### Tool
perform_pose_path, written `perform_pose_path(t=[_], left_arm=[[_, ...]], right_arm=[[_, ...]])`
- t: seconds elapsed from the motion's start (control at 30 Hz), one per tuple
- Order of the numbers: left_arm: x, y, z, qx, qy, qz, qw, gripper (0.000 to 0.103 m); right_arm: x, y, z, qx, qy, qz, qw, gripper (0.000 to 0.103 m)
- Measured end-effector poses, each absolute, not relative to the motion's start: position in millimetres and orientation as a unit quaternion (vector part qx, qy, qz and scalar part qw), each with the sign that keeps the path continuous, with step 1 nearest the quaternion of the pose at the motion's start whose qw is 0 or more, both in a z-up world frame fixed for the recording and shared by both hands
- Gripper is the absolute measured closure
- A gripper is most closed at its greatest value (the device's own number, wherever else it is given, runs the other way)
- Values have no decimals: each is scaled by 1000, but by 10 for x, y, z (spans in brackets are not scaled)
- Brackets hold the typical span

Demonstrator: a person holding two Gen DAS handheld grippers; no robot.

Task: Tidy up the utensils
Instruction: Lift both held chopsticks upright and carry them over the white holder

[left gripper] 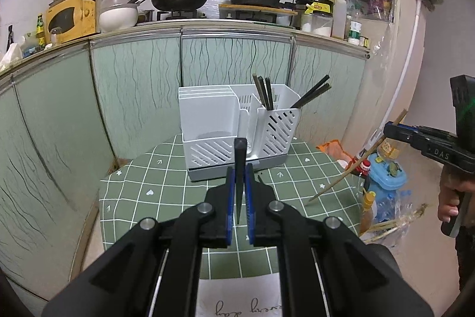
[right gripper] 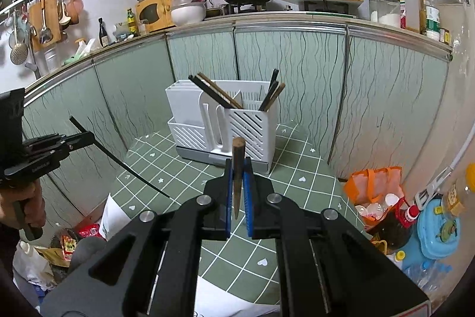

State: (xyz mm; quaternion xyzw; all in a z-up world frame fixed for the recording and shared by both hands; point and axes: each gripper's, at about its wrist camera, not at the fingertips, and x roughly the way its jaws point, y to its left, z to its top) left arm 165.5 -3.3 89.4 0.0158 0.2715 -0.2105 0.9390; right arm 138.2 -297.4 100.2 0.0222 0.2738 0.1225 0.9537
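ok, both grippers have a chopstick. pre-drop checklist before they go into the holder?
1. Left gripper shut on black chopstick: ok.
2. Right gripper shut on brown chopstick: ok.
3. Both sticks clear of the green checked tablecloth: ok.
4. White utensil holder upright on the table: ok.
5. Room in the slotted chopstick compartment, which already holds several chopsticks: cannot tell.
6. Sticks lined up over that compartment: not ok, both grippers are short of the holder.
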Motion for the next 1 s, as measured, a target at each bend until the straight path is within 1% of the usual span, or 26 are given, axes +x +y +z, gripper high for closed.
perform_pose_path(t=[0.33,0.67,1.0], left_arm=[[1797,-128,1085,27,262,-219,939,95],[1967,-346,1466,45,244,-246,937,95],[2267,-546,1830,39,227,-267,936,95]], right_arm=[[1548,-3072,1198,29,274,128,953,97],[1713,-3042,1489,27,258,141,955,97],[1980,-3115,1888,27,240,145,959,97]])
